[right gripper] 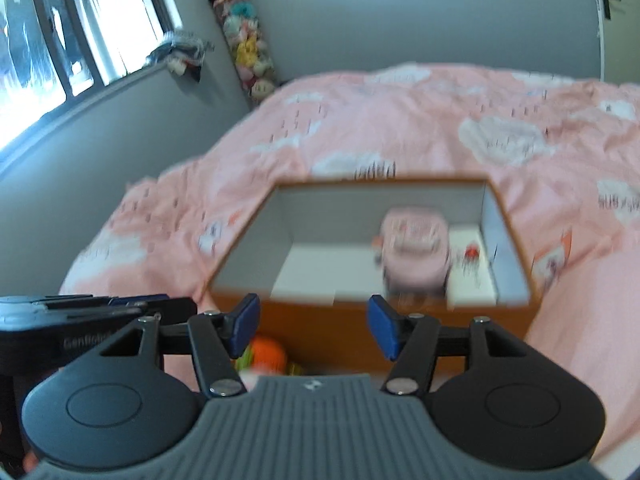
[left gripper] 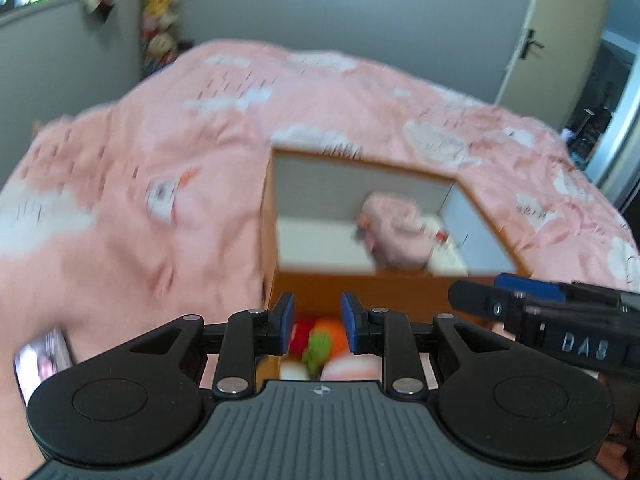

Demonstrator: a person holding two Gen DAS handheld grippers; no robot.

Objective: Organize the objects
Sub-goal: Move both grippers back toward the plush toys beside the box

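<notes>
Pink bedding with white cloud prints covers the bed (left gripper: 168,184), and on it sits an open box (left gripper: 400,288) with orange-brown outer walls and a pale grey lining. In the left wrist view the left tongs (left gripper: 317,320) hover just short of the box's near wall, tilted downward, blue pads a narrow gap apart with nothing pinched between them. Below that gap, at the foot of the near wall, lie soft toys (left gripper: 320,340): red, orange and green shapes, blurred. Inside the box a pink pouch (left gripper: 394,236) rests toward its right side, with a white item beside it against the right wall. The right tongs (left gripper: 532,304) reach in from the right edge, close to the box's near right corner. A flat dark device (left gripper: 40,364) lies on the bedding at lower left.

From the right wrist view, the right tongs (right gripper: 314,326) are spread wide and empty, angled down at the near wall of the box (right gripper: 320,320). An orange toy (right gripper: 268,354) lies just under the left pad. The pouch (right gripper: 414,256) lies right of centre inside; the box's left half is bare floor. The left tongs (right gripper: 132,302) lie alongside at the left edge. Open bedding surrounds the box on all sides, with a grey wall (right gripper: 340,16) and window (right gripper: 60,48) beyond.
</notes>
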